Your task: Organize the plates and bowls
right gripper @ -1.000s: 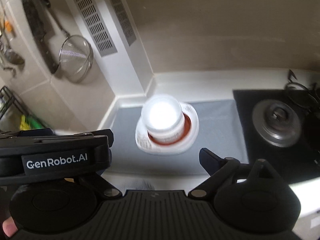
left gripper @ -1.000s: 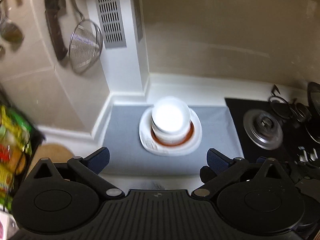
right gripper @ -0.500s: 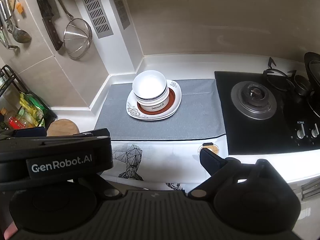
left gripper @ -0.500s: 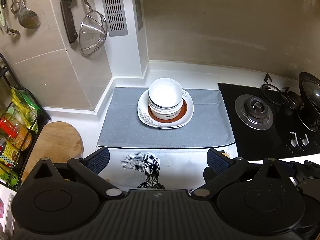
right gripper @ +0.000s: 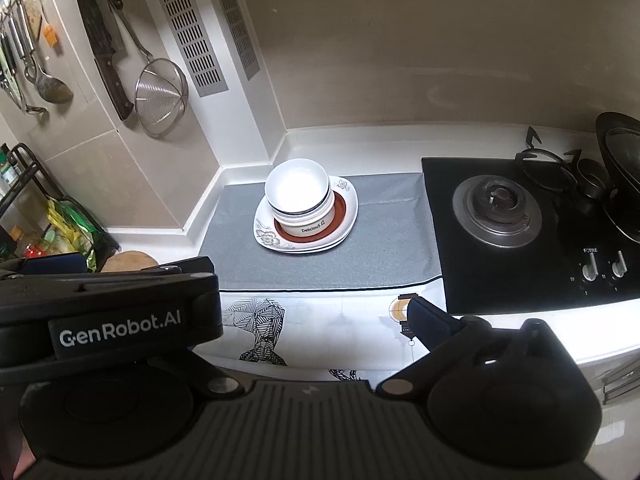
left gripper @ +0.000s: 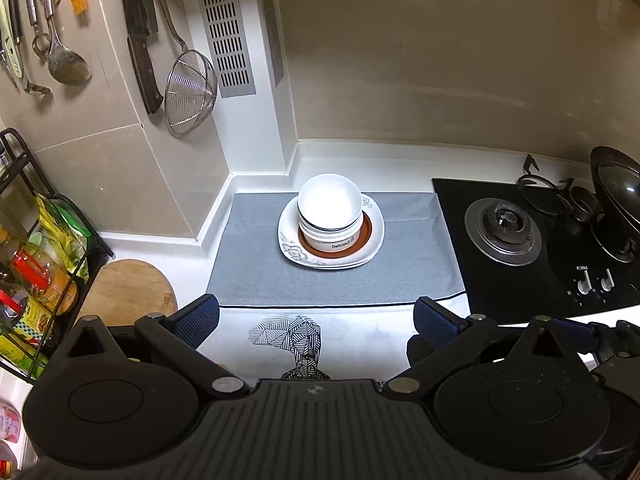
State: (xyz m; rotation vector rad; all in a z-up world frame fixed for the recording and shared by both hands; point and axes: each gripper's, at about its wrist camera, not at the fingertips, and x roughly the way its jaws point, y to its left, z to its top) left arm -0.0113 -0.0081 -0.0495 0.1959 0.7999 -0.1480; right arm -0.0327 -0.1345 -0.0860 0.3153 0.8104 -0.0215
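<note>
Left gripper (left gripper: 316,316) is spread wide, nothing between the fingers, held back off the counter edge over the patterned white cloth (left gripper: 344,340). Right gripper (right gripper: 316,312): right finger (right gripper: 426,320) is visible, the left one is hidden behind the left gripper's body with the GenRobot.AI label, so the gap can't be confirmed; can't tell its state.

Dishes sit in one stack on the grey mat (left gripper: 248,276), well apart from both grippers. Bottom: white plates with floral print (left gripper: 290,252). On those, a brown-rimmed plate (left gripper: 366,236). On that, nested white bowls (left gripper: 329,210), lowest one marked "Delicious". Top bowl leans slightly toward the back-left. Same stack in the right wrist view (right gripper: 298,194).

Mat lies between the wall corner and the black gas hob (left gripper: 516,256). Wok (left gripper: 618,196) sits on the far burner. Mesh strainer (left gripper: 190,96), cleaver (left gripper: 140,36) and ladles hang on the left wall. Round wooden board (left gripper: 128,296) is beside the wire rack (left gripper: 28,220) at left.
</note>
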